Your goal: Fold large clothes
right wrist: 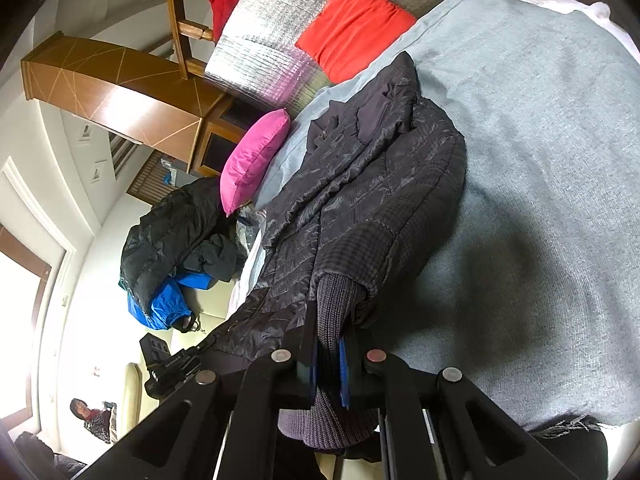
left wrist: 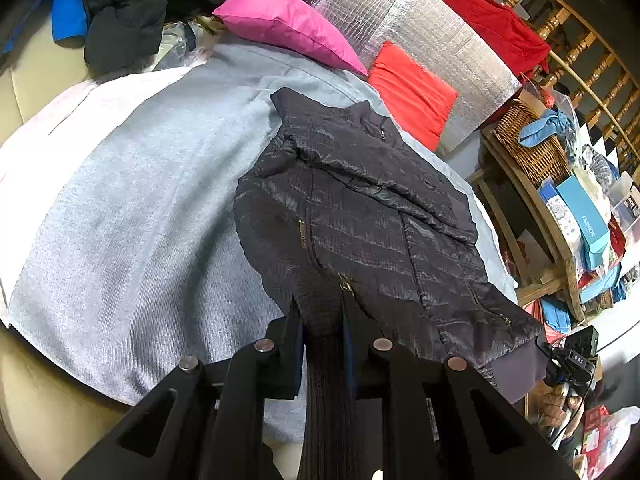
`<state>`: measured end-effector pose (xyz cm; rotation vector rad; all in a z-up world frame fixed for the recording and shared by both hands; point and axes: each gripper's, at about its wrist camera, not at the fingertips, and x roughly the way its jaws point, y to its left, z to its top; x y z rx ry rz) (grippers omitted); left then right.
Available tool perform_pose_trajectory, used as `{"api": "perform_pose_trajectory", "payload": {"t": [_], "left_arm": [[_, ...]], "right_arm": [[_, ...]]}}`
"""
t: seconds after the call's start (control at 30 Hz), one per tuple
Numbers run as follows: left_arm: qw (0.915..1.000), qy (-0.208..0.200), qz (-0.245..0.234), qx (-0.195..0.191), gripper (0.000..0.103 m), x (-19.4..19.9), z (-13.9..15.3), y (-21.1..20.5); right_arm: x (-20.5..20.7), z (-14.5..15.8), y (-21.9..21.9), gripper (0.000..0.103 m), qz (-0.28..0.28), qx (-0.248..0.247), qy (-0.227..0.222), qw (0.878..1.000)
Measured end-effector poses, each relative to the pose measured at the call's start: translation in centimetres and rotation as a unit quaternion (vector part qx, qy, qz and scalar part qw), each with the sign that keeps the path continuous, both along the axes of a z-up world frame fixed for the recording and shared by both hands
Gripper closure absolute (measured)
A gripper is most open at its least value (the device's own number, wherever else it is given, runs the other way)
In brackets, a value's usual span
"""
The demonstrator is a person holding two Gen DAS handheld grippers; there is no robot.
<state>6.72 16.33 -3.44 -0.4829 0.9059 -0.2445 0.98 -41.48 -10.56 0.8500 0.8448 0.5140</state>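
A dark quilted puffer jacket (left wrist: 360, 208) lies on a grey blanket (left wrist: 140, 200), collar toward the pillows. My left gripper (left wrist: 322, 312) is shut on the jacket's ribbed knit hem at its near edge. My right gripper (right wrist: 330, 332) is shut on a ribbed knit cuff or hem of the same jacket (right wrist: 360, 184), which stretches away across the blanket (right wrist: 540, 200). The right gripper shows in the left wrist view (left wrist: 572, 356) at the jacket's far hem corner. The left gripper shows in the right wrist view (right wrist: 168, 360) at the jacket's left end.
A pink pillow (left wrist: 288, 24), a red pillow (left wrist: 412, 92) and a silver foil sheet (left wrist: 420, 28) lie at the back. Dark and blue clothes (left wrist: 120, 12) are piled at the far left. A cluttered wooden shelf (left wrist: 560, 216) with a wicker basket stands at the right.
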Motion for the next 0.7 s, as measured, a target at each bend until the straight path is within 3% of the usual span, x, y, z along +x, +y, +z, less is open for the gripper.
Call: {"api": "perform_pose_trajectory", "payload": {"t": [0.7], "left_arm": [[1.0000, -0.001, -0.001, -0.001, 0.086, -0.09, -0.18, -0.02]], "right_arm": [[0.13, -0.18, 0.02, 0.095, 0.001, -0.004, 0.002, 1.000]]}}
